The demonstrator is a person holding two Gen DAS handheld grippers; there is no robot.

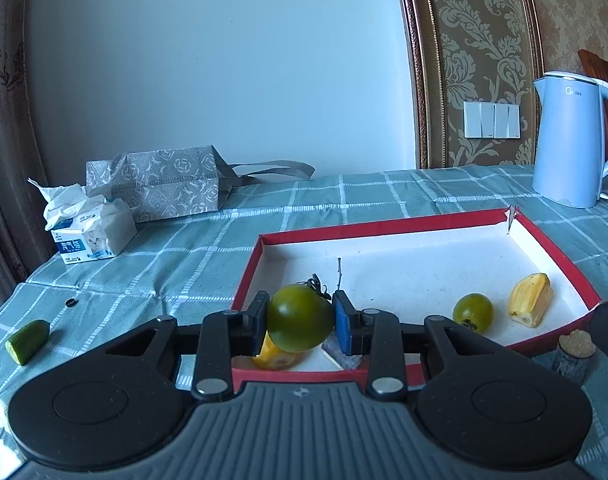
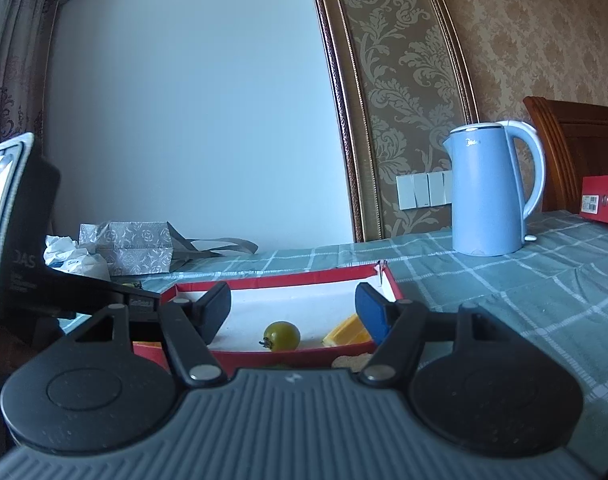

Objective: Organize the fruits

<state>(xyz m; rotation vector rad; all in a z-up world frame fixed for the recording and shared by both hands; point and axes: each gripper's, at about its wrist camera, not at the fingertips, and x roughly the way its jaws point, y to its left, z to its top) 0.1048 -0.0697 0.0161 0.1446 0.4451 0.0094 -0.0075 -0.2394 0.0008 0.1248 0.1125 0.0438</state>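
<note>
My left fingers (image 1: 300, 322) are clamped on a green tomato (image 1: 300, 318), lower centre of frame, held above the red tray's (image 1: 383, 226) near-left corner. 2nd green tomato (image 1: 473, 313) & a yellow fruit piece (image 1: 529, 299) lie inside, lower right. My right fingers (image 2: 294, 312) stand apart, nothing between them, w/ the tray just beyond.

a tray (image 1: 551, 240) lies on the table (image 1: 184, 256); in it, a tomato (image 1: 473, 313) just left of a fruit wedge (image 1: 529, 299) — a kettle (image 1: 569, 140) behind, a bag (image 1: 160, 184) and tissue pack (image 1: 92, 236) far left.
</note>
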